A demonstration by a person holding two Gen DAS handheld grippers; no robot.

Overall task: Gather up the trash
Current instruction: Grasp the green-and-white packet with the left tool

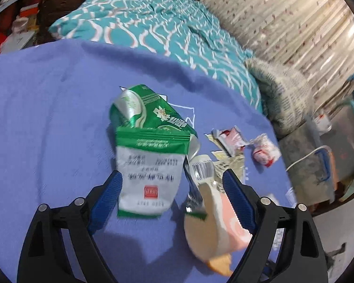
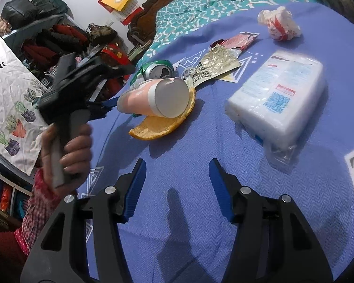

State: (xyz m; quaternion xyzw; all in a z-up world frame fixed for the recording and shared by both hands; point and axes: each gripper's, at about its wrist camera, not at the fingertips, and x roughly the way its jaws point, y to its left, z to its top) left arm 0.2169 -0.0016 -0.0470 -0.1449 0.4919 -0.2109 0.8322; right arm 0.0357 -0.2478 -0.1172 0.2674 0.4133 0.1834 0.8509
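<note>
The green and white foil snack wrapper (image 1: 146,162) lies flat on the blue cloth-covered surface (image 1: 47,118), between the wide-open fingers of the left hand-held gripper (image 1: 172,188), nearer its left finger; nothing is gripped. Being thin crinkled film, it should weigh almost nothing, fold easily and slip, so pinching a raised, puckered edge looks safer than pressing on the flat middle. Just ahead of it sits a crushed green drink can (image 1: 134,110), probably light but stiff, with sharp creases. By the right finger lies a tipped pink and white paper cup (image 1: 224,214), resting over a curved piece of orange peel (image 2: 162,125); the cup should crush under a hard squeeze. Further right of that gripper are a gold foil sachet (image 2: 214,66), a red torn wrapper (image 2: 238,40) and a crumpled white and red paper ball (image 2: 280,24). The right hand-held gripper (image 2: 177,188) hangs over bare cloth, jaws apart and empty, with a white plastic-wrapped tissue pack (image 2: 278,94) ahead to its right.
</note>
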